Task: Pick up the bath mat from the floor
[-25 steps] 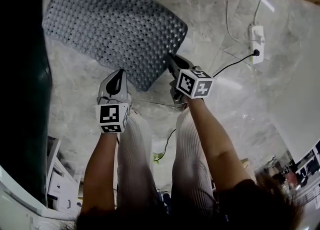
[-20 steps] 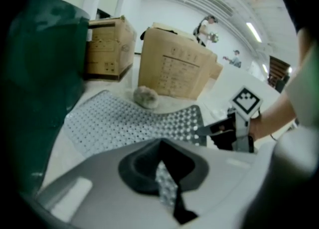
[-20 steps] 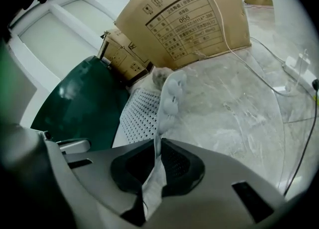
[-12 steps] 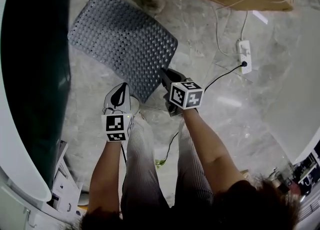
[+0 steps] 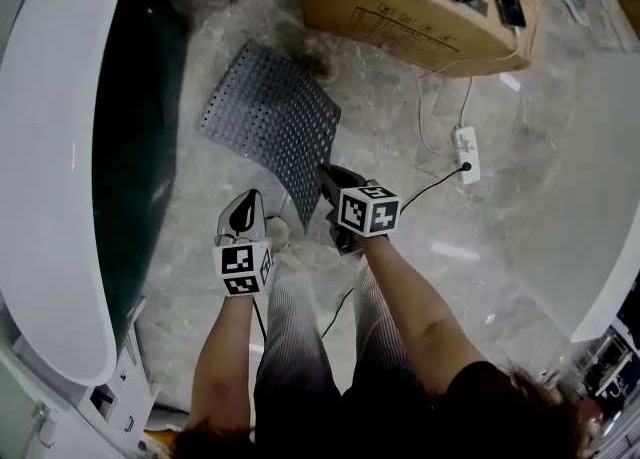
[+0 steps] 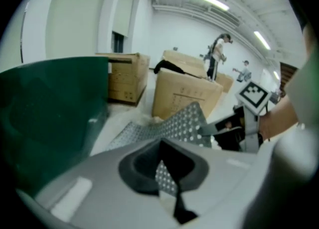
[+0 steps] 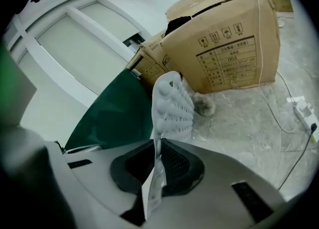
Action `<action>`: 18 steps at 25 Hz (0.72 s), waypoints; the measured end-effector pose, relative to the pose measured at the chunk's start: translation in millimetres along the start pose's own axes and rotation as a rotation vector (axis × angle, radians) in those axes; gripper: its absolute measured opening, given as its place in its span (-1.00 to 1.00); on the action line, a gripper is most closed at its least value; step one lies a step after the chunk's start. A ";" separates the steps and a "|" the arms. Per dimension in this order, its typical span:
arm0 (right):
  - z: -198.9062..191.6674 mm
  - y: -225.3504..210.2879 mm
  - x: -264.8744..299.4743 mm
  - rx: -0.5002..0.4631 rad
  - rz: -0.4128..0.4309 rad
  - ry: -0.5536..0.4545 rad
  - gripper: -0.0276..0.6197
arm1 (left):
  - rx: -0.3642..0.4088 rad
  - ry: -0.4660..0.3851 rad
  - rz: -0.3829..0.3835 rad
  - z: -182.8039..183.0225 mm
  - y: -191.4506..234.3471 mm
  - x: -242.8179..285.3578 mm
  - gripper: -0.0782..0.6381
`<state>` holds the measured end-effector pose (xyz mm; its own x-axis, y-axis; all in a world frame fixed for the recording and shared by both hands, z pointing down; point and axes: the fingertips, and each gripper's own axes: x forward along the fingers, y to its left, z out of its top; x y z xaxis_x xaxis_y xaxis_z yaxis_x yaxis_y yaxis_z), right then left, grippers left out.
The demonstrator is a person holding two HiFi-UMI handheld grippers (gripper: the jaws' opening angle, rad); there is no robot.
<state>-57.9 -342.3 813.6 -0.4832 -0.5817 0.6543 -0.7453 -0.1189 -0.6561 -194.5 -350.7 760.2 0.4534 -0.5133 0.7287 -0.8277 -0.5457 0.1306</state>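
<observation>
In the head view, the left claw (image 5: pixel 243 209) and the right claw (image 5: pixel 330 179) are each gripping the near edge of the grey bath mat (image 5: pixel 268 125). The mat is stretching away from them over the floor (image 5: pixel 500 247) toward a cardboard box (image 5: pixel 400 7).

In the left gripper view, the jaws are pinching a dotted corner of the mat.

In the right gripper view, the jaws are clamping the mat edge-on.

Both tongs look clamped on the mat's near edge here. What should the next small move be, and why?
Probably lift both tongs straight up together. The left tongs and right tongs each pinch the bath mat at its near edge, but its far end slopes down towards the floor by the cardboard box, so it does not look clear yet.
</observation>
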 end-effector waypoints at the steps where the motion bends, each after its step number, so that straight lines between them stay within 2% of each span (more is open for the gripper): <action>1: 5.7 9.1 -5.6 -0.002 0.005 -0.001 -0.86 | -0.004 -0.009 0.002 7.9 1.8 -7.7 -0.76; 8: 46.9 68.1 -36.4 -0.061 0.051 0.003 -0.86 | -0.047 -0.066 0.039 54.7 20.3 -47.7 -0.76; 14: 65.4 110.6 -64.7 0.009 0.089 -0.012 -0.86 | -0.100 -0.091 0.047 84.0 19.4 -89.5 -0.76; 18: 73.6 140.6 -83.1 0.005 0.114 -0.024 -0.86 | -0.130 -0.126 0.047 101.3 15.2 -122.6 -0.76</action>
<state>-88.7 -370.0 639.3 -0.5539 -0.6105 0.5662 -0.6836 -0.0547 -0.7278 -229.2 -363.1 604.7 0.4442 -0.6198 0.6469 -0.8812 -0.4328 0.1903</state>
